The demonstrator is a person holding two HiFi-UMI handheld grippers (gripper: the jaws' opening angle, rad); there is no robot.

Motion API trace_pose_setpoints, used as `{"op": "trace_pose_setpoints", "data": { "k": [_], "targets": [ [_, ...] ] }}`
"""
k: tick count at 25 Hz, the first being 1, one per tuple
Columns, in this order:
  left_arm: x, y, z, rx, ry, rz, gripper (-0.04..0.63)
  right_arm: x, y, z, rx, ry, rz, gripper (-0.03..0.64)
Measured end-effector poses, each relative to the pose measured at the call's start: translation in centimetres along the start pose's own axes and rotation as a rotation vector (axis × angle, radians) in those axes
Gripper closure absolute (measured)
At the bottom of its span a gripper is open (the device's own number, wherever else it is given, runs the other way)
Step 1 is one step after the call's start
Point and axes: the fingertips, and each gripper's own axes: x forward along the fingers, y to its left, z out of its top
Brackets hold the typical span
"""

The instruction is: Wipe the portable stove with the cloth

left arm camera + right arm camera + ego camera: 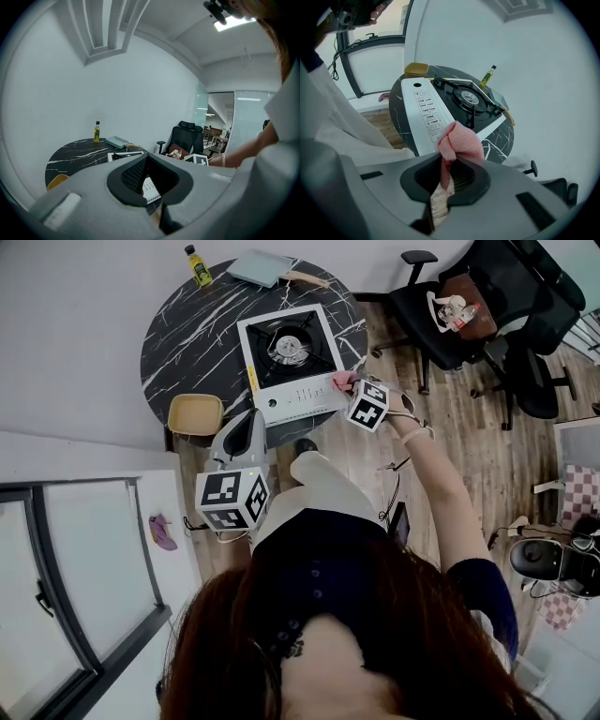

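At the near edge of the round black marble-patterned surface, the right hand-held gripper is clamped on a bunched pink woven cloth. It holds the cloth at the front right corner of the white portable gas stove; whether they touch is unclear. The left hand-held gripper hangs off the surface's edge, jaws together and empty.

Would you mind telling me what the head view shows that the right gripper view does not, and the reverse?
Only the head view: the left gripper and the marker cube on the right gripper. Only the right gripper view: its jaws pinched on the pink cloth, and the printed control panel. Both: the portable stove, yellow bottle and black marble table.
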Motion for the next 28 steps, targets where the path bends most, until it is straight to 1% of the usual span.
{"op": "trace_pose_setpoints", "data": {
  "k": [7, 16, 20, 24, 28],
  "targets": [
    [-0.7, 0.3, 0.0, 0.002, -0.007, 0.001, 0.583, -0.4, 1.0, -0.2, 0.061, -0.004, -0.005, 0.581],
    [-2.2, 0.9, -0.1, 0.003, -0.01, 0.016, 0.583, -0.5, 1.8, -0.6, 0.113, 0.026, -0.007, 0.581],
    [-2.7, 1.1, -0.5, 0.004, -0.005, 0.028, 0.583, -0.5, 1.7, -0.4, 0.144, 0.025, -0.025, 0.581],
    [-2.8, 1.2, -0.4, 0.004, -0.008, 0.034, 0.583, -0.4, 1.8, -0.5, 0.147, 0.043, -0.034, 0.581],
    [-2.7, 1.2, -0.1, 0.005, -0.012, 0.043, 0.583, -0.4, 1.8, 0.0, 0.152, 0.044, -0.024, 0.58]
  ]
}}
